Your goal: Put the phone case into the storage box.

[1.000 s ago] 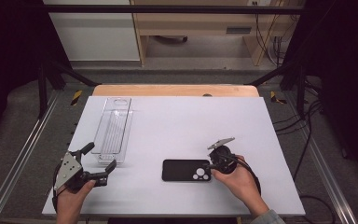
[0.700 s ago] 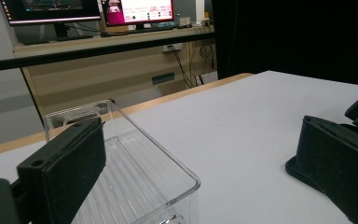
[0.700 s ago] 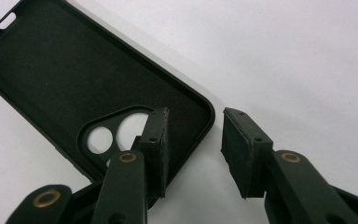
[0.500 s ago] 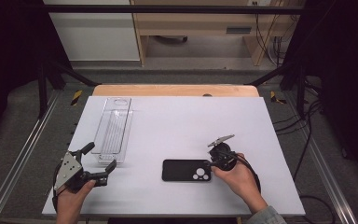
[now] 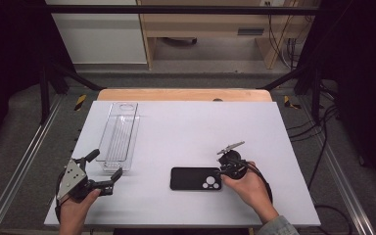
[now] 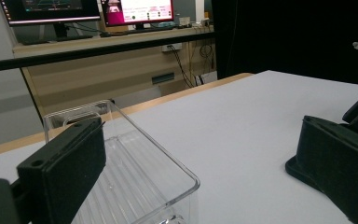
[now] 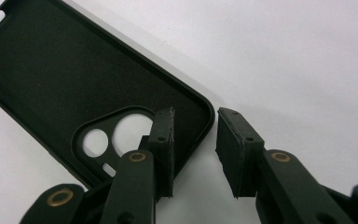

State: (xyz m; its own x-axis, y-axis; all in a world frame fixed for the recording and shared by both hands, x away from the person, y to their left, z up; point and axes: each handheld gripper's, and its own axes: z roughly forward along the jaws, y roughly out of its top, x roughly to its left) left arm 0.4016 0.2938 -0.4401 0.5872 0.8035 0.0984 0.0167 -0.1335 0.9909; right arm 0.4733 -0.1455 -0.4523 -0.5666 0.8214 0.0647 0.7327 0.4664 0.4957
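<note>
- The white counter carried a clear tray at far left.
- The black phone case lay near centre, long axis left to right.
- The right tongs straddled its right corner wall, jaws just closing, not yet pinching.
- The left tongs gaped empty, well left.

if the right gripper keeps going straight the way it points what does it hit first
Probably the black phone case: the right gripper straddles its short end wall, one jaw inside the case, one outside, pads not yet pressing. Depth is unclear.
</note>
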